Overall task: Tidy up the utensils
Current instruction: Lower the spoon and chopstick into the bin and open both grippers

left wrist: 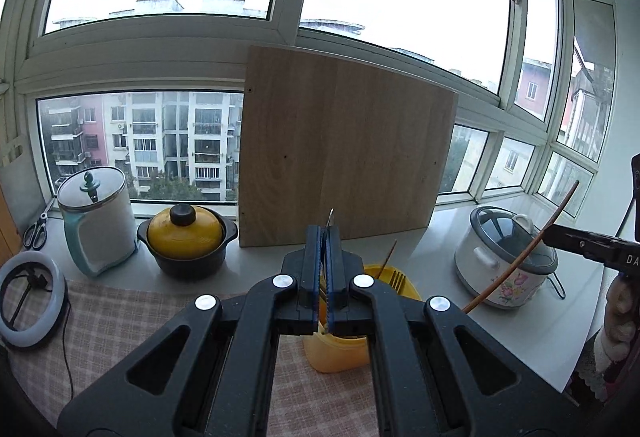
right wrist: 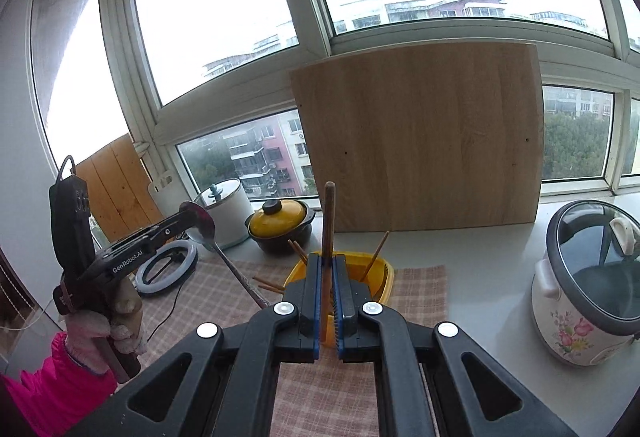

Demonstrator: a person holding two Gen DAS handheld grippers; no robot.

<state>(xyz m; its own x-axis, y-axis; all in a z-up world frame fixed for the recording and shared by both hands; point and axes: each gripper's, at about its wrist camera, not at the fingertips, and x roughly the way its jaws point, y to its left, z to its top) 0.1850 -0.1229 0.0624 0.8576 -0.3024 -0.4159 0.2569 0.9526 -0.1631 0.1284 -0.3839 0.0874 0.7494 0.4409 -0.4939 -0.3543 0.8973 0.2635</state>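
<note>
Currently both grippers grip utensils above the yellow holder (right wrist: 384,273).

L gripper (left wrist: 327,237): jaws clamped on a spoon (right wrist: 204,227). In the L wrist view only the thin metal edge shows, sticking out past the fingertips. In the R wrist view the bowl sits at the jaw tips and the handle slants down and away from them, clear of the cloth (right wrist: 416,281).

R gripper (right wrist: 329,265): jaws clamped on a brown chopstick (right wrist: 329,213). Stick runs between the pads, top end well past the fingertips, lower end below the jaws. In the L wrist view the stick tilts, lower end near the holder's side.

Holder: directly below and ahead of both jaw pairs, standing on the checked cloth. It contains a fork (left wrist: 398,279) and several chopsticks leaning on its rim. Two more sticks (right wrist: 269,284) lie on the cloth, just beside the holder, to the L of the R jaws.

Beyond the jaws: wood board (left wrist: 344,153) leaning on the window. Yellow-lid pot (left wrist: 186,237) and kettle (left wrist: 98,217) to the L; rice cooker (right wrist: 588,277) to the R. Ring light (left wrist: 30,297) far L on the cloth. A gloved hand (right wrist: 104,325) holds the L gripper.
</note>
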